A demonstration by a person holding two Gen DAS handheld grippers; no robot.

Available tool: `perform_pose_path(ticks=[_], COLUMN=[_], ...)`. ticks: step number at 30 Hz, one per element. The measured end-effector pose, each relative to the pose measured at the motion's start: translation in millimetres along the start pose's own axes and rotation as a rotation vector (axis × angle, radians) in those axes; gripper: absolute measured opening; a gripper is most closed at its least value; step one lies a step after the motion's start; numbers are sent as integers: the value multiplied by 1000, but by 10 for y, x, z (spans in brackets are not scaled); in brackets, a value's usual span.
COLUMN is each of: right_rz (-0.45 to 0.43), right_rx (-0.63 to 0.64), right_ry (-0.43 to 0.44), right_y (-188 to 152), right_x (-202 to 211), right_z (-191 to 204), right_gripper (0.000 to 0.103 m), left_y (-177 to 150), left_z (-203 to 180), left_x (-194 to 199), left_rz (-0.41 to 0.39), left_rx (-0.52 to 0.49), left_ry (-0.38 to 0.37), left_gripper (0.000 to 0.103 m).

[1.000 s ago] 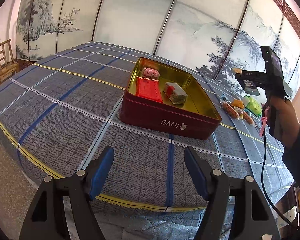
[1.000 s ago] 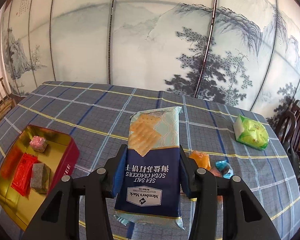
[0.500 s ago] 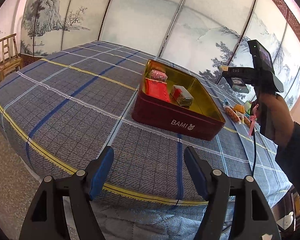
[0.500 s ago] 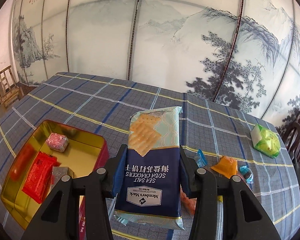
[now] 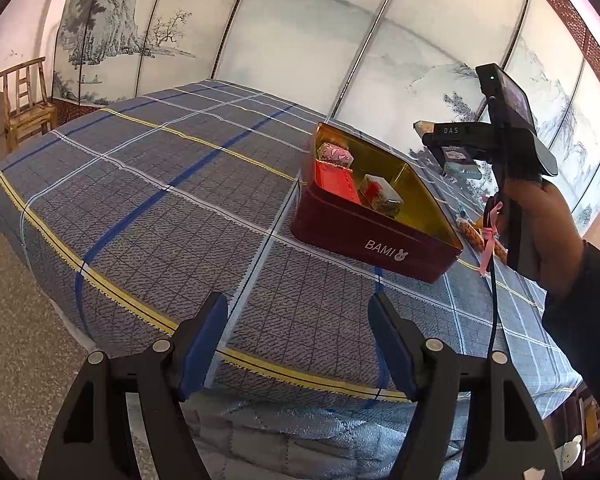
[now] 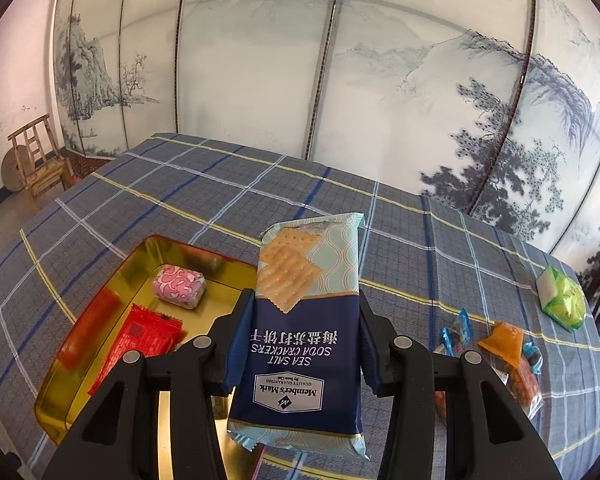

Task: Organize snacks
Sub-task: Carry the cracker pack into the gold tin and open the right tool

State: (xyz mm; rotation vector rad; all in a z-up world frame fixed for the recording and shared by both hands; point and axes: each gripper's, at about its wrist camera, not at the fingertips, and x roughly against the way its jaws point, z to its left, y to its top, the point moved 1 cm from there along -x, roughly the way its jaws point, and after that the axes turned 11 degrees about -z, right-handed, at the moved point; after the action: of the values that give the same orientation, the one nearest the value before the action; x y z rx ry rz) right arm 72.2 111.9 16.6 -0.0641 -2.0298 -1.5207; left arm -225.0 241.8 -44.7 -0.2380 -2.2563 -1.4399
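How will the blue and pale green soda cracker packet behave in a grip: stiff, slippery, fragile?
The blue and pale green soda cracker packet stands straight in the right gripper, so probably stiff. Its glossy wrapper may slip. Crackers likely break if squeezed.

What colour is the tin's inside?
Gold; the tin shows it best in the right wrist view.

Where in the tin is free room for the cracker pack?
The tin's gold floor is bare on its right half, between the pink sweet, the red packet and the right wall. The left side is crowded. The cracker pack hangs over the bare part.
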Motion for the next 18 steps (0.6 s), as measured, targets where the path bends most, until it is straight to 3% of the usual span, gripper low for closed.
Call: perform_pose_path(ticks=[18], right_rz=[83], right_rx=[16], right_ry=[54], right_y=[-184], right_x=[-191], right_z=[272], right_gripper=[48], left_y=[-48], left_z=[70], left_x=[-44], left_rz=[20], left_rx=[15], left_ry=[7], left_gripper=[69])
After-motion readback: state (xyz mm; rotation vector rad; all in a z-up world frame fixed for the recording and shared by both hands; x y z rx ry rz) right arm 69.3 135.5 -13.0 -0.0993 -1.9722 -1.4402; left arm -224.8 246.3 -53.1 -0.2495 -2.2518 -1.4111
